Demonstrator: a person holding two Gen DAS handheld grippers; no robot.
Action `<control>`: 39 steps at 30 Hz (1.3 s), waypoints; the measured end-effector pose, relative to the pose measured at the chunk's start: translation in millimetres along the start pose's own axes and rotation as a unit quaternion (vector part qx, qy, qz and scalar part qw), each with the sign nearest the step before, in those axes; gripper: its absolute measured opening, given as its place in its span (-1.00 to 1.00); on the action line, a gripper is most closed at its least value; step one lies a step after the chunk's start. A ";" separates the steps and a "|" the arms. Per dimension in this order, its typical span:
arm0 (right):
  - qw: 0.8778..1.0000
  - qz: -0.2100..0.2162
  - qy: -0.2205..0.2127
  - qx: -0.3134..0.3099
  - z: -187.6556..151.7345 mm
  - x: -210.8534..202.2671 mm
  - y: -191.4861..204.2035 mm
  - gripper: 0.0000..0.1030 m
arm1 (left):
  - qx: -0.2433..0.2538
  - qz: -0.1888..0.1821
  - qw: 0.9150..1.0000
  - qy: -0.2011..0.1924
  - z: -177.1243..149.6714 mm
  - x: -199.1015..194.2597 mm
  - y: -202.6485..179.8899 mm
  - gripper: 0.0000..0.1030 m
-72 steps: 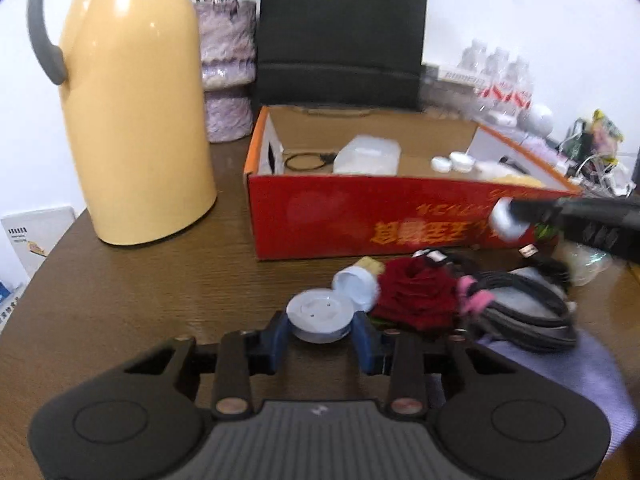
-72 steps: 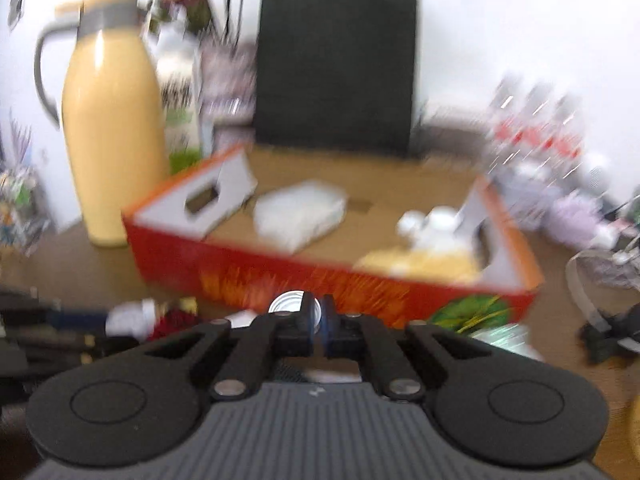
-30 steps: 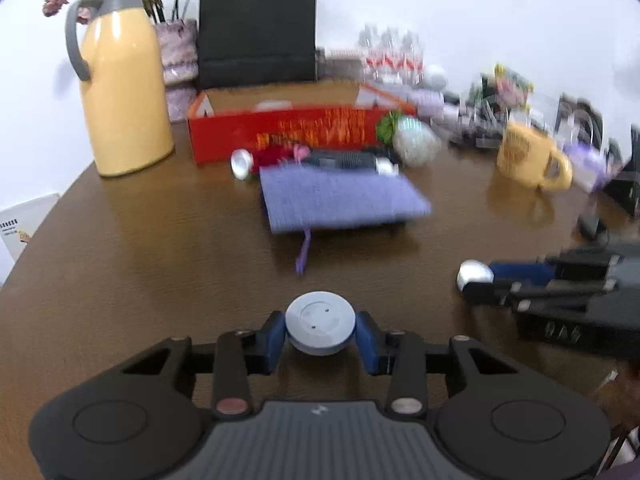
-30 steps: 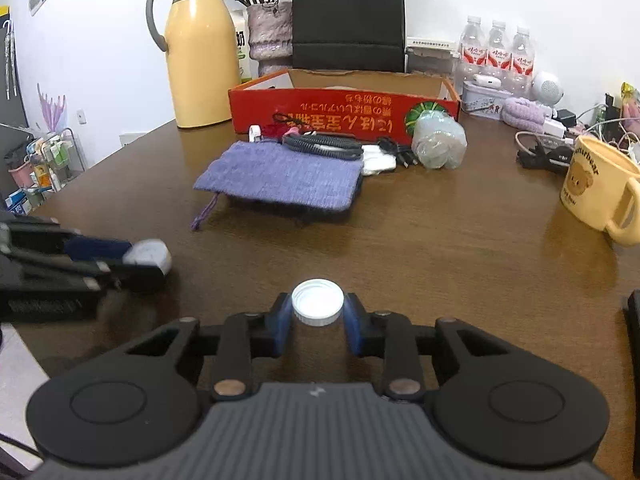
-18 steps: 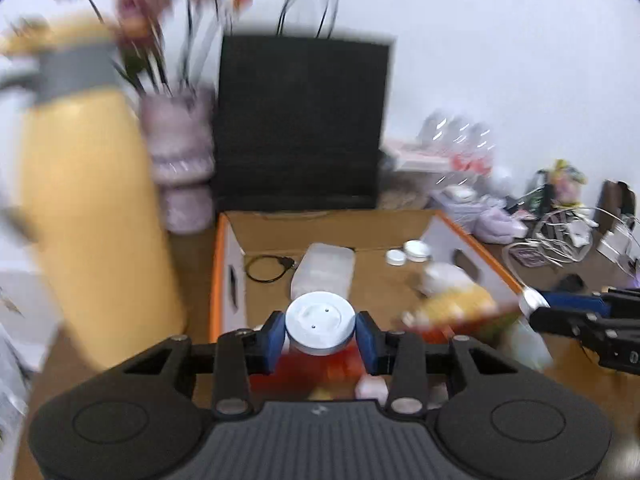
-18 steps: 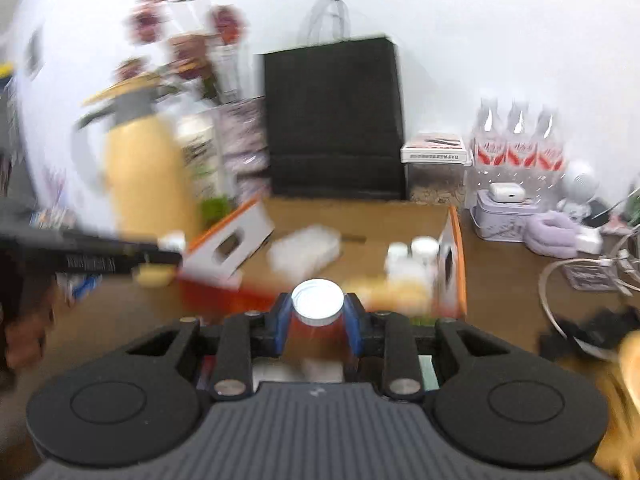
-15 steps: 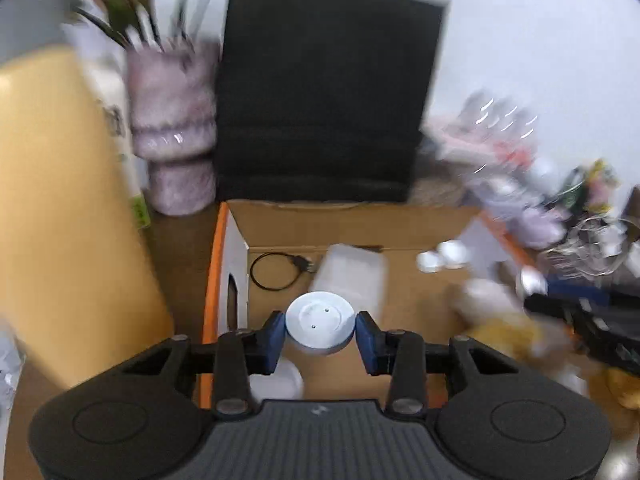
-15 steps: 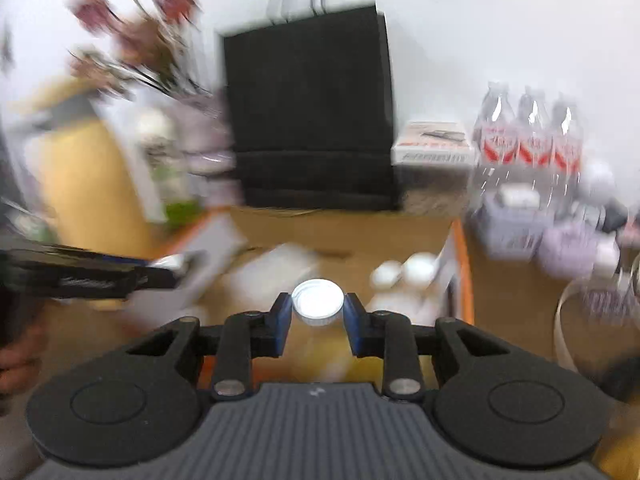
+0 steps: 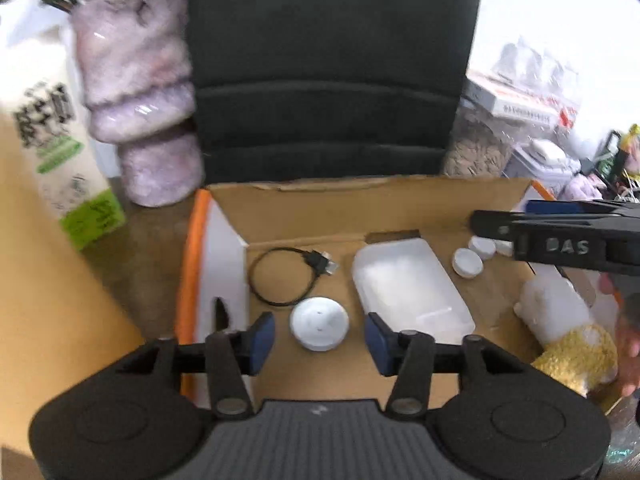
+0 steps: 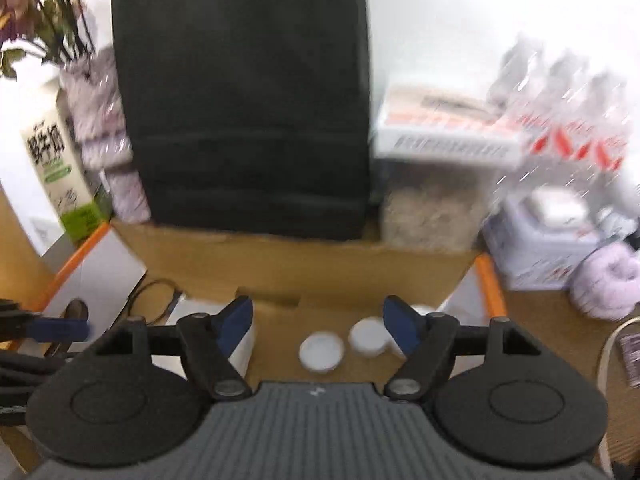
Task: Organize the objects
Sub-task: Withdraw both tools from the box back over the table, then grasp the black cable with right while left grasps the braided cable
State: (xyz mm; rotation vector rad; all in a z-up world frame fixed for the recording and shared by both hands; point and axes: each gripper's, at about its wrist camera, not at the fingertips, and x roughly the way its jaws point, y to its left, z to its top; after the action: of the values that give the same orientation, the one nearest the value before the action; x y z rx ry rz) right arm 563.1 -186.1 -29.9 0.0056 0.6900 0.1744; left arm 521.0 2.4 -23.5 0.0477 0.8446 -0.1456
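Left wrist view: the left tongs [image 9: 319, 338] hang over the cardboard box [image 9: 360, 200], their jaws opening, with the round white disc [image 9: 319, 328] lying between the pads but touched by neither. It rests on the box floor, a coiled black cable [image 9: 280, 276] just beyond it and a clear plastic tub [image 9: 408, 288] just to the right. The box's left wall stands close beside the left pad, so the free way out looks to be straight up and back.

In the right wrist view the right tongs [image 10: 318, 324] are likewise opening and hold nothing; a white cap [image 10: 321, 351] lies below the gap, a second cap [image 10: 370, 342] beside it near the right pad, the box's right wall just beyond.
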 end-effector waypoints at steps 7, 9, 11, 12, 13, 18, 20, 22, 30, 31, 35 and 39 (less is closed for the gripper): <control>0.999 -0.006 -0.006 -0.036 -4.0 -66.0 3.3 0.63 | -0.009 0.037 0.997 -0.062 -19.2 -80.3 -6.1 0.28; 0.999 -0.009 -0.018 -0.051 -21.9 -96.5 6.3 0.66 | 0.013 0.050 0.995 -0.091 -46.9 -111.5 -17.3 0.29; 0.998 -0.004 -0.035 -0.049 -47.3 -134.2 8.4 0.68 | 0.022 0.040 0.993 -0.111 -79.4 -144.0 -25.5 0.36; 0.998 0.001 -0.049 -0.040 -62.3 -155.9 8.7 0.75 | 0.015 0.030 0.992 -0.122 -97.6 -161.8 -28.2 0.42; 0.997 0.005 -0.065 -0.033 -80.2 -180.2 9.2 0.80 | 0.006 0.016 0.991 -0.135 -119.7 -182.5 -31.2 0.51; 0.990 0.008 -0.143 -0.014 -188.0 -305.2 18.8 1.00 | -0.010 0.062 0.971 -0.229 -235.4 -264.6 -55.2 0.77; 0.991 0.022 -0.133 0.005 -223.9 -334.3 21.6 1.00 | -0.009 0.076 0.972 -0.221 -272.4 -282.9 -65.4 0.77; 0.992 0.045 -0.114 0.010 -253.9 -355.7 25.2 1.00 | -0.031 0.046 0.981 -0.184 -300.9 -292.8 -67.8 0.77; 0.996 0.050 -0.070 -0.002 -315.4 -392.3 38.3 1.00 | -0.014 0.028 0.989 -0.144 -331.3 -308.7 -79.0 0.77; 0.997 0.045 -0.068 0.001 -315.5 -389.9 36.8 1.00 | -0.016 0.029 0.989 -0.146 -329.6 -308.1 -79.8 0.77; 0.996 0.032 -0.081 0.010 -314.4 -387.5 31.1 1.00 | -0.005 0.028 0.987 -0.158 -320.1 -305.6 -85.0 0.77; 0.996 0.023 -0.081 0.016 -309.2 -376.1 22.5 0.97 | -0.002 0.025 0.988 -0.153 -311.3 -290.1 -86.1 0.76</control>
State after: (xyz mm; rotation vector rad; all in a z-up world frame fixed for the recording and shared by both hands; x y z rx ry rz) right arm 78.8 -241.0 -29.1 0.0652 0.5309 0.2058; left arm 87.6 -19.9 -11.8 0.0424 0.5372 -0.1006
